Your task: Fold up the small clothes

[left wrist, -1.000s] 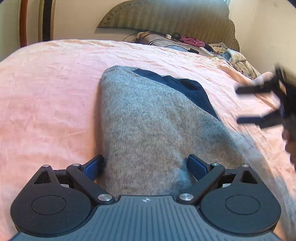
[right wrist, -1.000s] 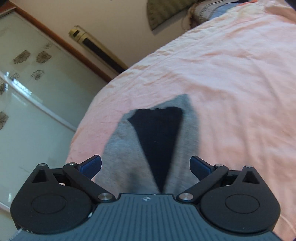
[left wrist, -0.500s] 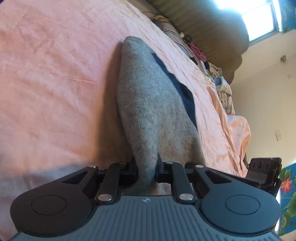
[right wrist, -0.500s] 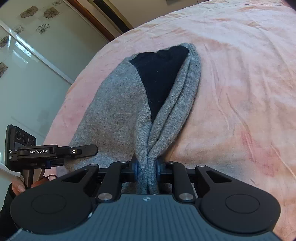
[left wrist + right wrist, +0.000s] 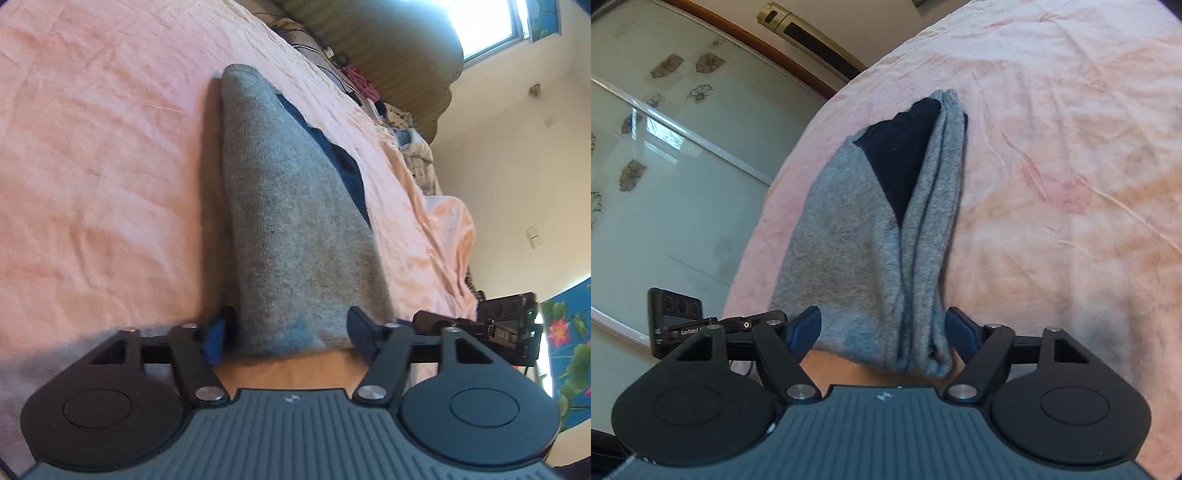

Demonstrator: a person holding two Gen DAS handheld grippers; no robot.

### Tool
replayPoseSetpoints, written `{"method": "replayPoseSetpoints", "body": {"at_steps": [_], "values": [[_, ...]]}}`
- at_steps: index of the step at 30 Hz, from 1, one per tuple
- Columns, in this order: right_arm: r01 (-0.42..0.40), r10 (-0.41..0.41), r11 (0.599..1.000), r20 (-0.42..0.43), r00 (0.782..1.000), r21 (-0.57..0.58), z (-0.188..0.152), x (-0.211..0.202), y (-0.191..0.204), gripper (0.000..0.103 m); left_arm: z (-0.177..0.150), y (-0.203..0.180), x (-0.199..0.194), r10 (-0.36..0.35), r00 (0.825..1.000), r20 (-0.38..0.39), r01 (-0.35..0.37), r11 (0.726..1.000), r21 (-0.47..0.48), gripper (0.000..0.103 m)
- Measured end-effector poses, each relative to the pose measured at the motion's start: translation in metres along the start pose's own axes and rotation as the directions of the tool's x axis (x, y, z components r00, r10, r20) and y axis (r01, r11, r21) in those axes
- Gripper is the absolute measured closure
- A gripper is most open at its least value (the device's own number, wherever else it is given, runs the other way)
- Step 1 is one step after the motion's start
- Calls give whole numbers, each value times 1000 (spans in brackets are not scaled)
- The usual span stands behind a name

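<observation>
Left wrist view: left gripper jaws spread wide, holding nothing; grey garment lies btwn the fingers, stretching ahead on pink bedsheet. Right wrist view: right gripper also wide apart, empty; garment's near edge btwn its fingers, dark patch further ahead.

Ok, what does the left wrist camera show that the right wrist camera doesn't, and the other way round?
Only the left wrist view shows the padded headboard, a bright window and a heap of clothes at the far end of the bed. Only the right wrist view shows the floral glass sliding door and the garment's bunched, doubled edge. Both show the grey knit garment with its navy patch on the pink bedsheet, and each shows its own gripper, left and right, open around the near end.
</observation>
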State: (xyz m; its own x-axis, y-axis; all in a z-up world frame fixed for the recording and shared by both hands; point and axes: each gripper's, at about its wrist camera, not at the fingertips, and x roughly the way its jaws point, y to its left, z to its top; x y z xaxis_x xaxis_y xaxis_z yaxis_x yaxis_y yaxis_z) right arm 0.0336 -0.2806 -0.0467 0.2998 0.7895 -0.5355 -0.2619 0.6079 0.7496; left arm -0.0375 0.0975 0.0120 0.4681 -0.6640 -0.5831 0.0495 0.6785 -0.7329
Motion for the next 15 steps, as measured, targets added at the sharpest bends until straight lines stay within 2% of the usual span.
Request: {"method": "replayPoseSetpoints", "body": {"at_steps": [2, 3, 4, 5, 6, 10, 12, 13, 14, 15], "values": [[0, 0, 1000, -25, 1000, 15, 5, 11, -1, 27, 3, 3, 8, -40, 999, -1, 40, 999, -25, 36], [3, -2, 1000, -22, 1000, 20, 6, 15, -1, 36, 4, 4, 12, -57, 998, 5, 57, 997, -43, 37], [1, 0, 999, -26, 1000, 43, 10, 20, -4, 43, 6, 4, 14, -54, 999, 7, 54, 997, -61, 54], [11, -9, 998, -41, 999, 59, 13, 24, -6, 69, 7, 4, 18, -24, 1000, -16, 23, 998, -66, 91], [30, -26, 998, -63, 998, 58, 14, 28, -7, 79, 6, 3, 21, 10, 999, -33, -12, 998, -56, 90], [57, -60, 997, -53, 997, -60, 8, 14, 7, 80, -5, -12, 3, 45, 999, -11, -45, 998, 46, 91], [98, -101, 993, -42, 994, -68, 4, 8, 2, 80, -10, -9, 2, 91, 996, -8, -90, 993, 73, 86], [90, -92, 995, -34, 995, -51, 2, 6, -2, 80, -11, -7, 0, 83, 997, -1, -82, 994, 74, 85], [74, -75, 997, -26, 997, -31, 3, 4, -4, 71, -10, -6, -4, 86, 996, 6, -86, 994, 71, 81], [83, -83, 996, -8, 997, -24, 6, -1, -1, 59, -8, -12, -11, 121, 992, 30, -123, 989, 84, 77]]}}
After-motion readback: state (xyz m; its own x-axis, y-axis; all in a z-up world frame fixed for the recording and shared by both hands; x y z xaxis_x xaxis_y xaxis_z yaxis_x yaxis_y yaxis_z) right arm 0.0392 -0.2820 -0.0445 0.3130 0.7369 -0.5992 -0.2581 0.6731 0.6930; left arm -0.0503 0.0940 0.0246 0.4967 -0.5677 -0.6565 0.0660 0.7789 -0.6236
